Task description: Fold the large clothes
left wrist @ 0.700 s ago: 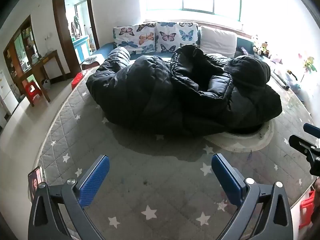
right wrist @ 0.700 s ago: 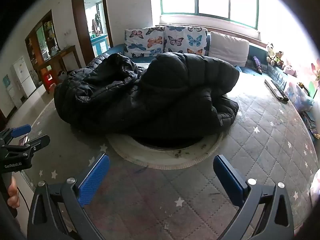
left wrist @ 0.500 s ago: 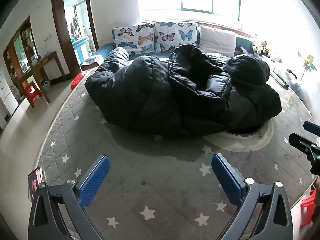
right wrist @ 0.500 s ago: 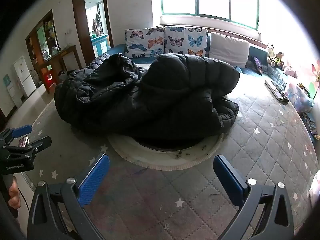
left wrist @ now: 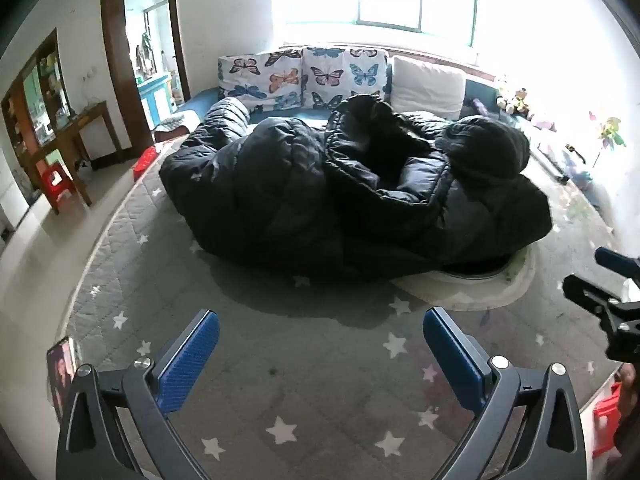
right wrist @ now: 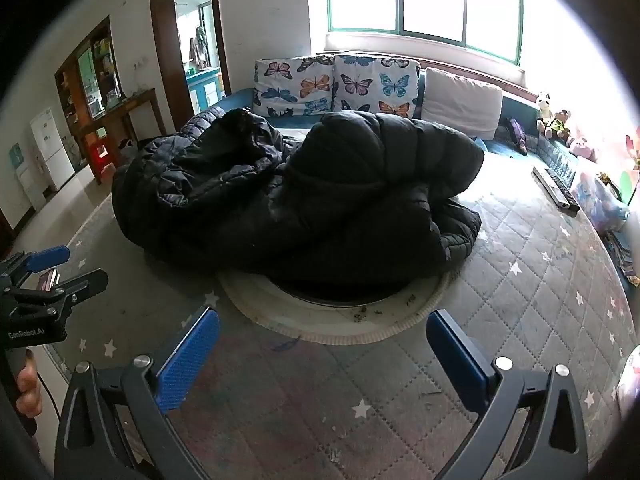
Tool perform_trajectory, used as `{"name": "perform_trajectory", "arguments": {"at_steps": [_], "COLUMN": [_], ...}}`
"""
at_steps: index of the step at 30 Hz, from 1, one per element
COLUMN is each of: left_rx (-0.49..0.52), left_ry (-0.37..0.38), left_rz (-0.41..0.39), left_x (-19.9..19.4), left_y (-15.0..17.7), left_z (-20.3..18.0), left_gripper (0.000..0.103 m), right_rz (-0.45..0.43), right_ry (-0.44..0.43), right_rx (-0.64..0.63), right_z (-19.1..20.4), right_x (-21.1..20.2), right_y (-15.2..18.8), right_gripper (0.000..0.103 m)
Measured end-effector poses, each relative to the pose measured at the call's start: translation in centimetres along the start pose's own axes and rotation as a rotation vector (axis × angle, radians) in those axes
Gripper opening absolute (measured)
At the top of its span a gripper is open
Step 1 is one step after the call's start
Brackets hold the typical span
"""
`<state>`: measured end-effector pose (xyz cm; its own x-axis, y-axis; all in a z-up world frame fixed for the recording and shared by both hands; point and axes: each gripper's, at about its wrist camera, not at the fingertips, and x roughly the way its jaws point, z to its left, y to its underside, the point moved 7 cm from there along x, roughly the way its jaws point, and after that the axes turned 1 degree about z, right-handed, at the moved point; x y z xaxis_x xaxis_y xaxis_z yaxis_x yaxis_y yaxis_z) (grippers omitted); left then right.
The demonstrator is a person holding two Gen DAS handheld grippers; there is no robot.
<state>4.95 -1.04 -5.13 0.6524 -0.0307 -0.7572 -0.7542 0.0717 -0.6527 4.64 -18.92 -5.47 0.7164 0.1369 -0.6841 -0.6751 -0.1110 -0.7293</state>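
Hovering over the starry grey mattress (left wrist: pixel 248 392), the left gripper (left wrist: pixel 320 354) and right gripper (right wrist: pixel 322 354) both have jaws spread wide with nothing in them. A big black puffer coat (left wrist: pixel 340 196) lies crumpled mid-bed, just ahead, partly covering a round white mat (right wrist: pixel 332 320), butterfly cushions (right wrist: pixel 336 84) behind.

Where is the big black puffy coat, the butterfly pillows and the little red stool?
Black puffer coat (right wrist: pixel 320 200), right wrist view: middle of its quilted bulk.
Butterfly pillows (right wrist: pixel 340 86), right wrist view: front of the printed covers.
Red stool (left wrist: pixel 58 180), left wrist view: its seat.
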Motion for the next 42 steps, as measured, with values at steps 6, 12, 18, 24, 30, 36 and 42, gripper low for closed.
{"name": "perform_trajectory", "arguments": {"at_steps": [6, 12, 18, 24, 30, 36, 42], "left_rx": [-0.009, -0.023, -0.013, -0.007, -0.013, -0.016, -0.014], "left_ry": [-0.004, 0.015, 0.011, 0.014, 0.024, 0.027, 0.029], "left_rz": [0.0, 0.036, 0.047, 0.052, 0.062, 0.063, 0.06], "left_x": [0.3, 0.7, 1.2, 1.3, 1.5, 1.6, 1.5], "left_y": [0.1, 0.1, 0.1, 0.1, 0.2, 0.2, 0.3], "left_z": [0.1, 0.2, -0.1, -0.4, -0.4, -0.3, -0.4], "left_gripper": [0.103, 0.103, 0.103, 0.103, 0.103, 0.103, 0.103], "right_rz": [0.0, 0.006, 0.015, 0.018, 0.019, 0.018, 0.02], "right_ry": [-0.001, -0.007, -0.015, -0.02, -0.022, -0.024, -0.023], "right_rx": [-0.005, -0.004, 0.001, 0.001, 0.005, 0.005, -0.001], "right_z": [0.1, 0.1, 0.1, 0.0, 0.0, 0.0, 0.2], "right_x": [-0.1, 0.0, 0.4, 0.7, 0.8, 0.8, 0.8], "right_y": [0.1, 0.1, 0.2, 0.2, 0.3, 0.3, 0.3], "right_gripper": [0.103, 0.103, 0.103, 0.103, 0.103, 0.103, 0.103]}}
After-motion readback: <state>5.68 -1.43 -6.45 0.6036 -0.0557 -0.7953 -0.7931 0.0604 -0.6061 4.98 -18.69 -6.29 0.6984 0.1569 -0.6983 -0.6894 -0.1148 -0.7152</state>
